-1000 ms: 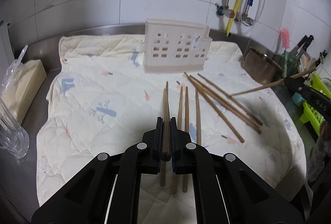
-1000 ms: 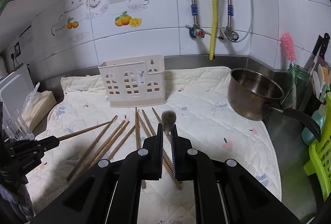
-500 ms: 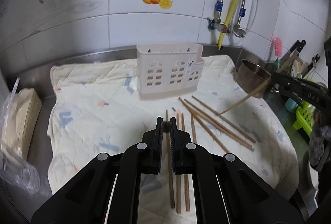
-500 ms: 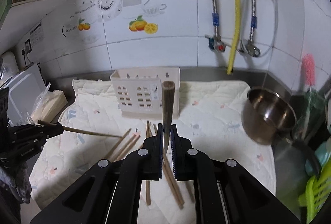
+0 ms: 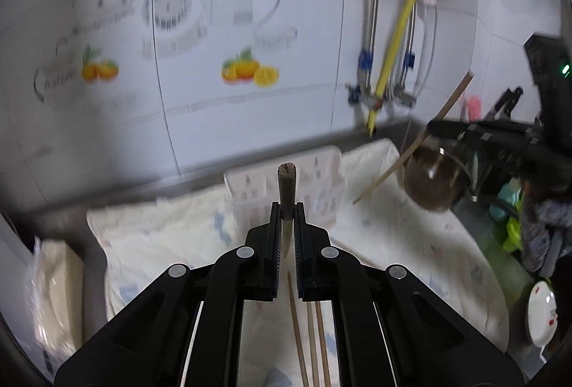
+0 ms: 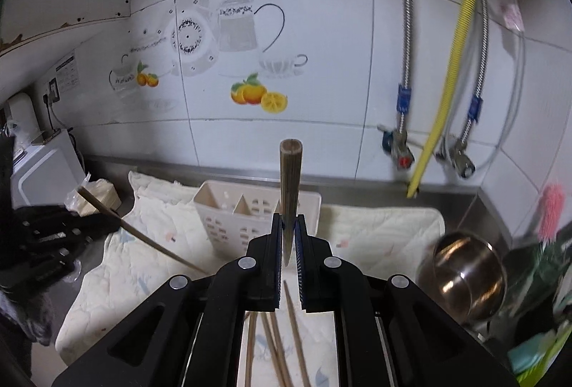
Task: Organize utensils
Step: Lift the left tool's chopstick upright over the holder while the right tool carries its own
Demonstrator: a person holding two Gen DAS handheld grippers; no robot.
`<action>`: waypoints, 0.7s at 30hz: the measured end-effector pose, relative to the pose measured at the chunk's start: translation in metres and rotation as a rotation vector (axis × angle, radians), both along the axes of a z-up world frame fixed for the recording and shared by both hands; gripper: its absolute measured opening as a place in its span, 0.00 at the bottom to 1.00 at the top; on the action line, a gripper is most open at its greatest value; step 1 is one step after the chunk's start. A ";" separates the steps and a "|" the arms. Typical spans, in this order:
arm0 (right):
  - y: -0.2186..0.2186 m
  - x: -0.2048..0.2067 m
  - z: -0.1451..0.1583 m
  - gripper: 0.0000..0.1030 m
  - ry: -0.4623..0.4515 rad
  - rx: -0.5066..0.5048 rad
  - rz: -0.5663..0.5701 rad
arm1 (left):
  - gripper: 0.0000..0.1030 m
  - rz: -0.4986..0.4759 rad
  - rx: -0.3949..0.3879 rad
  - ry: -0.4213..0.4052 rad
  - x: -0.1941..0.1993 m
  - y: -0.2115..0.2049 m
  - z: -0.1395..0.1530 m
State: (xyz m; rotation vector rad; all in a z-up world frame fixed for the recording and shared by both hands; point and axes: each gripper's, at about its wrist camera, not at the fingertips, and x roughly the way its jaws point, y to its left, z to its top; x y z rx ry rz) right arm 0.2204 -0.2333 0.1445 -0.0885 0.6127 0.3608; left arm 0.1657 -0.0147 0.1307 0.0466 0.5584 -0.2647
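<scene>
Wooden chopsticks were the business at this kitchen counter: one chopstick stood nearly upright, clamped between the closed jaws of the left gripper, its blunt end raised in front of the cream utensil holder. A second chopstick was pinched the same way in the right gripper, rising before the holder's open compartments. Both grippers were held above the counter, each visible at the edge of the other's view with its stick slanting down. More loose chopsticks lay on the quilted cream mat below the jaws. A steel saucepan sat off the mat's right edge, near a pink brush. A yellow hose and braided metal pipes ran down the tiled wall with its teapot and orange decals.
</scene>
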 end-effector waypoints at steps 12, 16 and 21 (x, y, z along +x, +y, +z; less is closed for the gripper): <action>0.013 0.060 0.006 0.07 0.010 -0.021 -0.030 | 0.05 0.094 -0.009 -0.073 0.067 0.012 0.041; 0.015 0.071 -0.002 0.07 0.019 -0.008 -0.031 | 0.05 0.090 -0.062 -0.051 0.081 0.019 0.039; 0.017 0.085 -0.010 0.07 0.038 -0.021 -0.033 | 0.05 0.075 -0.050 -0.099 0.077 0.016 0.059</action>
